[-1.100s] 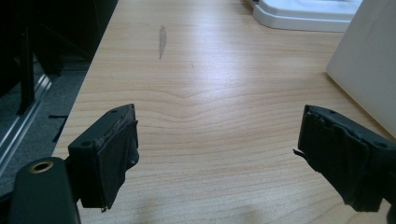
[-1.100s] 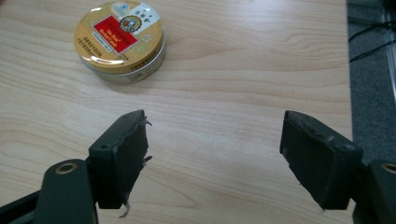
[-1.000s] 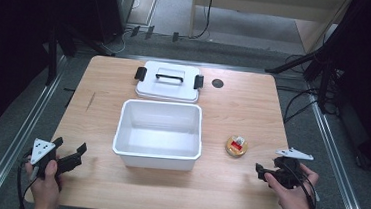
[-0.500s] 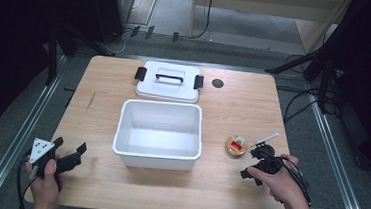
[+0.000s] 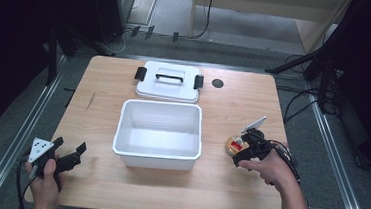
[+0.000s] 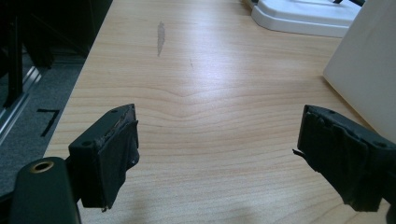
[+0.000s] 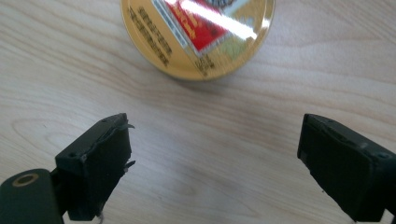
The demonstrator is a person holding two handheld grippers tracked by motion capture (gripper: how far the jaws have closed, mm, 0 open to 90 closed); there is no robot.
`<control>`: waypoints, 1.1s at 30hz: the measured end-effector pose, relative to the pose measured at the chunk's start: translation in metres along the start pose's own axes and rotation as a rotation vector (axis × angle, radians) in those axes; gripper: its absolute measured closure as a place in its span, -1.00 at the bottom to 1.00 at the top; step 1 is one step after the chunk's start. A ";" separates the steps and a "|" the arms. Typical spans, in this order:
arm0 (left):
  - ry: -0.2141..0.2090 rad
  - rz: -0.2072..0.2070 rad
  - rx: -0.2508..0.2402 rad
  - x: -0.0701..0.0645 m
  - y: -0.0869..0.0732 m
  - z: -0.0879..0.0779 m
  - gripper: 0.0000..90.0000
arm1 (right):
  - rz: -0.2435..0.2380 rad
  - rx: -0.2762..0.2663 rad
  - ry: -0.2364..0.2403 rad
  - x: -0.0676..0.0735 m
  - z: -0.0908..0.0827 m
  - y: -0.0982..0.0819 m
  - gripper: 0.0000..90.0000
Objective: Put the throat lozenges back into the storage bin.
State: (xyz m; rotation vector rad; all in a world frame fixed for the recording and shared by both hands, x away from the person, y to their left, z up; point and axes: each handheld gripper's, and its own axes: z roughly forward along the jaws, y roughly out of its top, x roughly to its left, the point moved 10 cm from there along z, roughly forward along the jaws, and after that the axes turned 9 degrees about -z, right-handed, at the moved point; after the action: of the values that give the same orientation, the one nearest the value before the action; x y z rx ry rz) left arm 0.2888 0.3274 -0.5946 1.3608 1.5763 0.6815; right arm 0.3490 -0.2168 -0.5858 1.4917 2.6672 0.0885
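Observation:
A round gold tin [image 5: 234, 144] with a red label lies flat on the wooden table, right of an empty white tub [image 5: 158, 132]. My right gripper [image 5: 243, 150] hovers at the tin's right side, tilted down over it. In the right gripper view the tin [image 7: 198, 32] lies just ahead of my right gripper [image 7: 212, 158]. Its jaws have just been opening and stand wide, with bare wood between them. My left gripper [image 5: 71, 145] rests open near the front left corner, and nothing is between the jaws of my left gripper [image 6: 215, 144].
The tub's white lid [image 5: 168, 81] with black handle and clips lies behind the tub. A dark round hole [image 5: 218, 83] sits beside the lid. The tub wall [image 6: 364, 70] stands close on the left gripper's right. A scuff mark [image 6: 160, 37] marks the wood ahead.
My right hand has moved left from the table's right edge up to the tin, and its jaws have spread wider. The left hand and gripper have stayed still.

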 end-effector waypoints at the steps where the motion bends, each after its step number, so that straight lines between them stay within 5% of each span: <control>1: 0.000 0.000 0.000 0.000 0.000 0.000 -0.71 | 0.000 0.000 0.000 0.000 0.000 0.000 -0.77; 14: 0.001 -0.002 0.008 0.000 0.000 0.001 -0.70 | 0.054 0.013 0.022 0.003 0.009 0.034 -0.73; 29: -0.008 -0.008 0.016 0.000 -0.001 0.001 -0.70 | 0.146 0.035 -0.022 0.001 0.023 0.055 -0.71; 33: -0.011 -0.007 0.021 0.000 -0.001 0.002 -0.69 | 0.123 0.029 -0.022 0.003 0.023 0.057 -0.55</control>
State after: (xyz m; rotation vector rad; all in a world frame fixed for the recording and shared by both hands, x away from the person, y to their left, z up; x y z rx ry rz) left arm 0.2897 0.3271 -0.5961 1.3718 1.5823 0.6540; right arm 0.3979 -0.1843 -0.6036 1.6544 2.5689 0.0416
